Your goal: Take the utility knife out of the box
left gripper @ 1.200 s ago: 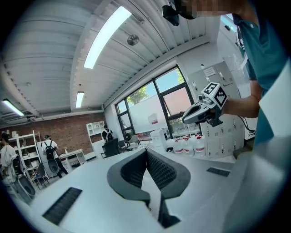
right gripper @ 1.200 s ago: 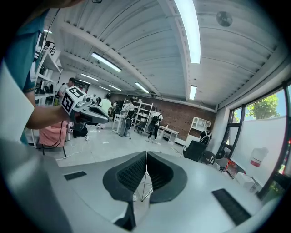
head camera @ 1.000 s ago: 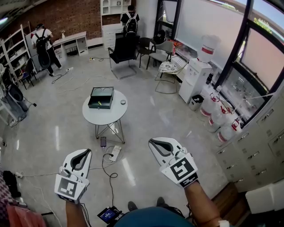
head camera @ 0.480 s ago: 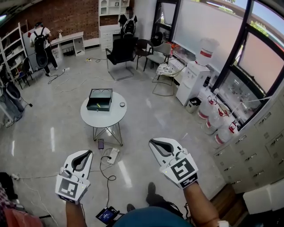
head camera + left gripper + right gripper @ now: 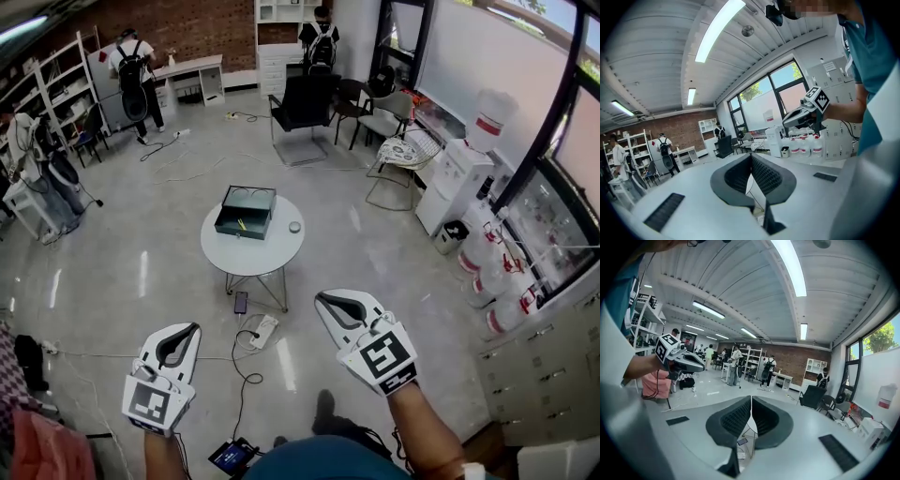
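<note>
A dark open box [image 5: 246,212] sits on a small round white table [image 5: 272,258] several steps ahead of me. Inside it lies a yellowish utility knife [image 5: 242,224]. A small round object [image 5: 294,227] rests on the tabletop to the right of the box. Both grippers are held out over the floor, well short of the table. My left gripper [image 5: 192,327] [image 5: 751,156] is shut and holds nothing. The right gripper [image 5: 321,297] [image 5: 751,398] is likewise shut and empty. Each gripper view shows the other gripper off to the side.
Under the table lie a phone [image 5: 241,302], a power strip [image 5: 263,331] and cables. A black chair [image 5: 302,103] stands beyond it, with a water dispenser [image 5: 455,183] and water jugs [image 5: 497,253] at the right. People stand at the back wall and the left.
The table and box have slid right and a little lower in the head view as I moved across the floor. Both grippers stay shut in the same pose.
</note>
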Available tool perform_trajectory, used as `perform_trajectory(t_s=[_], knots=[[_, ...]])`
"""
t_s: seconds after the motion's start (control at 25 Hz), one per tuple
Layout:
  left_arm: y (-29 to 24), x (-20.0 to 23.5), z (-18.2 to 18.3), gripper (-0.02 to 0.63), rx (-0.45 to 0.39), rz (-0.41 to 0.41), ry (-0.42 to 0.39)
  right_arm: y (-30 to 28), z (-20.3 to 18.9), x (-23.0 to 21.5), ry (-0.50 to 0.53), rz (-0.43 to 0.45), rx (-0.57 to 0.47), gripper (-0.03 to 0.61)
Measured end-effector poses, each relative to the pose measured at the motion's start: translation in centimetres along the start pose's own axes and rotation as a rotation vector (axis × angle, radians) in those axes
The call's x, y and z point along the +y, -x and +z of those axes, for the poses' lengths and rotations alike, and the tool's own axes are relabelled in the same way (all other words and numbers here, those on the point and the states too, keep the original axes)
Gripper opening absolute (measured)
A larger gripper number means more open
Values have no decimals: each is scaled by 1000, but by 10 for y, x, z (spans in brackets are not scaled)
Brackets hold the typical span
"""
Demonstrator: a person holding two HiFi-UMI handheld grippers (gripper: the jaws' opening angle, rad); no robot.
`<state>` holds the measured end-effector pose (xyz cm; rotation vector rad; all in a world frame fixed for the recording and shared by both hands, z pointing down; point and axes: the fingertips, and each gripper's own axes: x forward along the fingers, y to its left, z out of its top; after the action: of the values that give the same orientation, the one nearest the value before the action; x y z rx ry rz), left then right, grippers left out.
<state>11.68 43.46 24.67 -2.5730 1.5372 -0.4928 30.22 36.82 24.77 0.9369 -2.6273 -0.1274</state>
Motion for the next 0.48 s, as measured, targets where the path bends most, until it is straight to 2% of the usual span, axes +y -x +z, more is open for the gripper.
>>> perform_trajectory(t_s=[0.24,0.48], knots=[[-57,14,1,18,34,64,24,-49,-3,-56,17,86,-17,38],[-99,14,14,18,73,121,38,-73,-4,-104,14,155,-41,38]])
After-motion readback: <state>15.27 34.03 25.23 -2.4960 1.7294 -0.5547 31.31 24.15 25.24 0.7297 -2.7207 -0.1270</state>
